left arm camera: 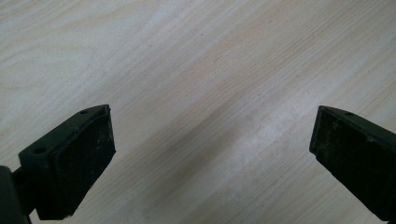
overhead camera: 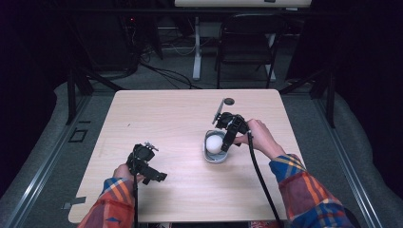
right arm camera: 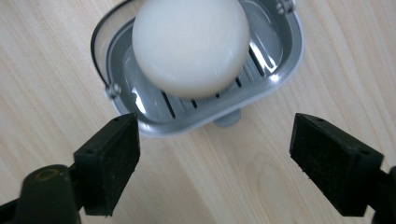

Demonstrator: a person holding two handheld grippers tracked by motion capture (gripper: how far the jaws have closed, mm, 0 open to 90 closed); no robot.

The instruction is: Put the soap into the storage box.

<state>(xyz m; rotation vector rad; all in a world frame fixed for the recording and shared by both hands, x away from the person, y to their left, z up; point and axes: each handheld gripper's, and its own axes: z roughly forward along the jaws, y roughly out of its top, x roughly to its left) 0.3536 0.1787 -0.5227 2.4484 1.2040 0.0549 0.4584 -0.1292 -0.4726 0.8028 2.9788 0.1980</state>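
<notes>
soap [right arm camera: 190, 45] sits in the grey dish [right arm camera: 275, 70] mid-table | right gripper [right arm camera: 215, 158] jaws wide, empty, soap just ahead, way closer | left gripper [left arm camera: 212, 158] also wide, over bare table [left arm camera: 196, 56]

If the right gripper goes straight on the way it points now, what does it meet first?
Probably the near rim of the grey slotted plastic soap dish, just ahead of the open right gripper; the round white soap bar lies beyond. Depth is unclear.
</notes>
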